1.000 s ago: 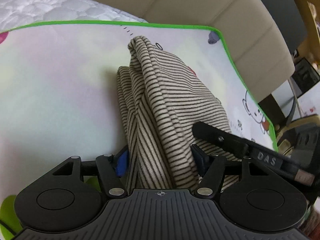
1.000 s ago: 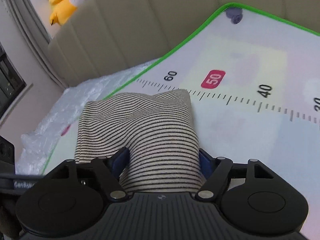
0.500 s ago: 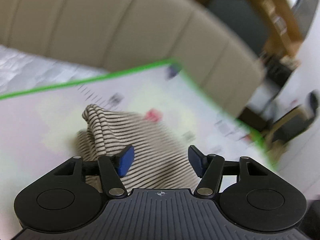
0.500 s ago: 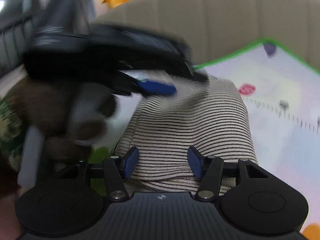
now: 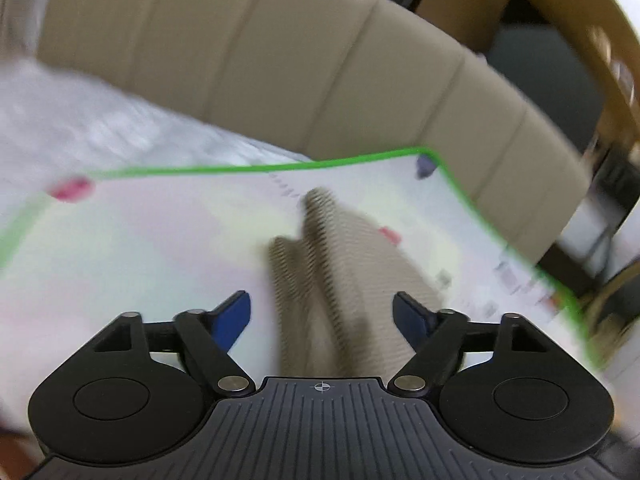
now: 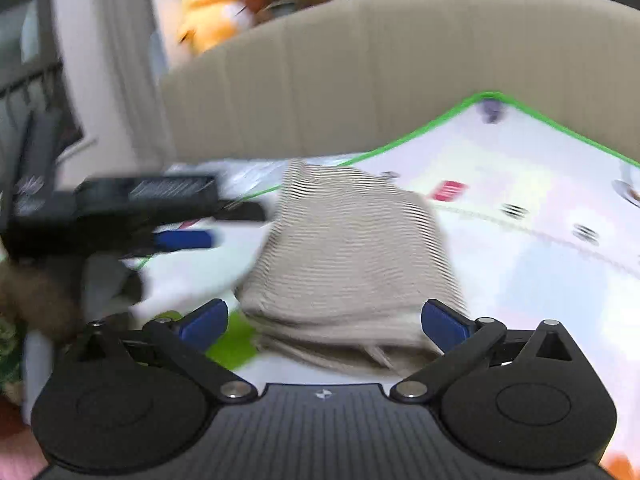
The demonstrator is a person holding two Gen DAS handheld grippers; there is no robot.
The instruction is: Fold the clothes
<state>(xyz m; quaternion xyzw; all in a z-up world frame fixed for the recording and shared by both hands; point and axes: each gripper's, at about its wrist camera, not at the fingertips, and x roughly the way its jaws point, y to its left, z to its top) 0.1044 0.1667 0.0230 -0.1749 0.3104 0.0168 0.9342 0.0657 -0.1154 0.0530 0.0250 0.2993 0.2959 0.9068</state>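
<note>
A beige shirt with thin dark stripes (image 5: pixel 340 264) lies folded into a compact bundle on a white play mat with a green border (image 5: pixel 120 248). My left gripper (image 5: pixel 322 314) is open, held back from the bundle with nothing between its blue pads. In the right wrist view the same striped bundle (image 6: pixel 352 248) rests flat on the mat (image 6: pixel 540 240); my right gripper (image 6: pixel 324 322) is open and clear of it. The left gripper (image 6: pixel 184 238) shows there as a blurred black shape with a blue pad, left of the shirt. Both views are motion-blurred.
A tan padded headboard (image 5: pixel 280 68) runs behind the mat. White quilted bedding (image 5: pixel 80 128) lies to the far left. A yellow plush toy (image 6: pixel 212 8) sits on top of the headboard. Ruler marks and a red label (image 6: pixel 450 190) are printed on the mat.
Both grippers have let go of the striped shirt, opened wide and pulled back and up. The folded bundle stays on the mat.
</note>
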